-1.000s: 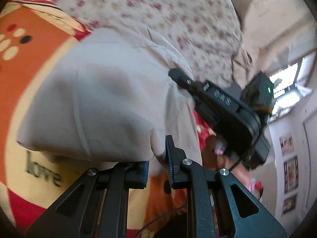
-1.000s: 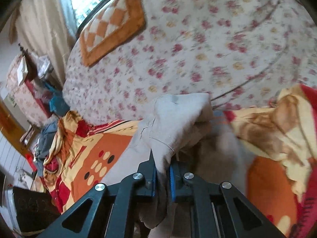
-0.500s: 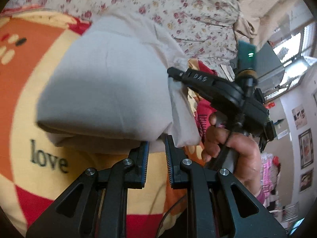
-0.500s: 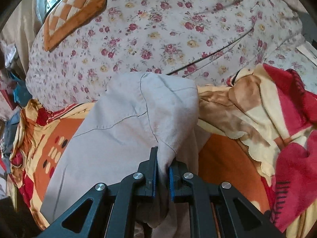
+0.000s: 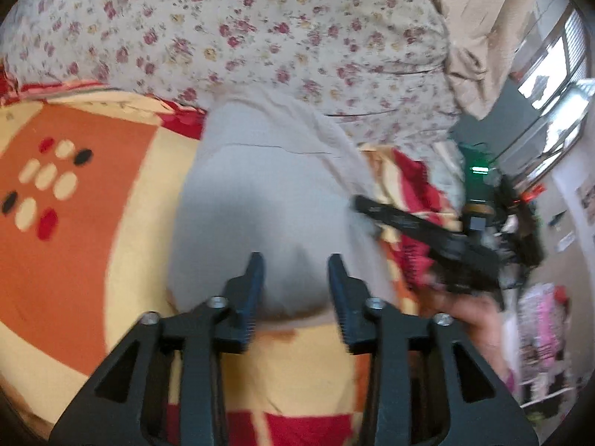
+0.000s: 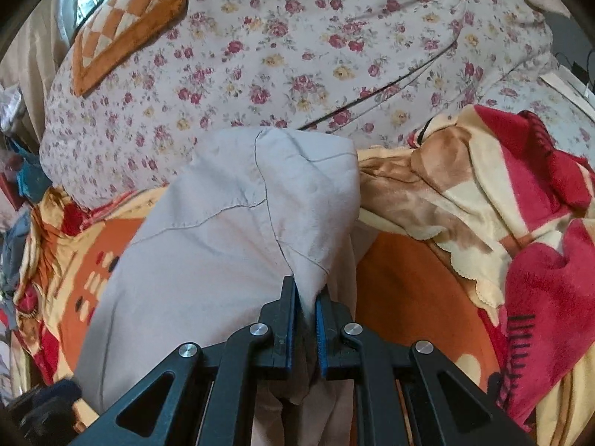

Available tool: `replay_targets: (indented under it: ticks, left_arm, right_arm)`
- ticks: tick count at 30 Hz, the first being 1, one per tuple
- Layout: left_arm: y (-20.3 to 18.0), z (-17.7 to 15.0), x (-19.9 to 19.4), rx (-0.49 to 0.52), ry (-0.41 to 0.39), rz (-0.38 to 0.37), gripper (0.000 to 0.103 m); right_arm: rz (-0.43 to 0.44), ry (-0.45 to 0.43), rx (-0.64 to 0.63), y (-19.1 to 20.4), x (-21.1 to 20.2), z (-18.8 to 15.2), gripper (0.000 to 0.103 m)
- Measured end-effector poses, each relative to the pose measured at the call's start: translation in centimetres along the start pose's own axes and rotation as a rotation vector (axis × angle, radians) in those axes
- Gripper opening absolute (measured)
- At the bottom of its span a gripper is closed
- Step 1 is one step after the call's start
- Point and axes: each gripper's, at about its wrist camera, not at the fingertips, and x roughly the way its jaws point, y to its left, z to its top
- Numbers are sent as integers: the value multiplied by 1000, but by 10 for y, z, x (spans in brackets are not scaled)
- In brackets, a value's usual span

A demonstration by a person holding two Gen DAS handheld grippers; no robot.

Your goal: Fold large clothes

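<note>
A beige garment lies folded on the blanket. My left gripper hovers over its near edge. Its jaws are opening, the fingers stand apart, and no cloth is pinched between them. My right gripper is shut on a bunched corner of the garment and holds that fold slightly raised. In the left wrist view the right gripper shows as a dark, blurred bar at the garment's right side, with a person's hand behind it.
An orange, cream and red blanket covers the bed under the garment and bunches up at the right. Beyond lies a floral sheet with an orange checkered pillow. Room clutter and a window lie past the bed's edges.
The left jaws have spread wide and the left gripper has lifted off the garment's near edge. The right gripper has sunk a little, still gripping the cloth.
</note>
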Motion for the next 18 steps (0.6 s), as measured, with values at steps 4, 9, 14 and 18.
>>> replay_targets:
  ticks: [4,9,14,18]
  left_arm:
    - [11,16,17,42,2,91,47]
    - [28,45,42,56,10,166,47]
    - [45,64,78,54,64,182,48]
    - [54,56,94,56,80,164,61]
  right_arm:
    - [51,-73,125,-14,-22,7,45]
    - [137,-125,52,10,-35,27,45]
    - [120,-65,-61,43,8,52,45]
    - [-27,32,-76,32,59,54,43]
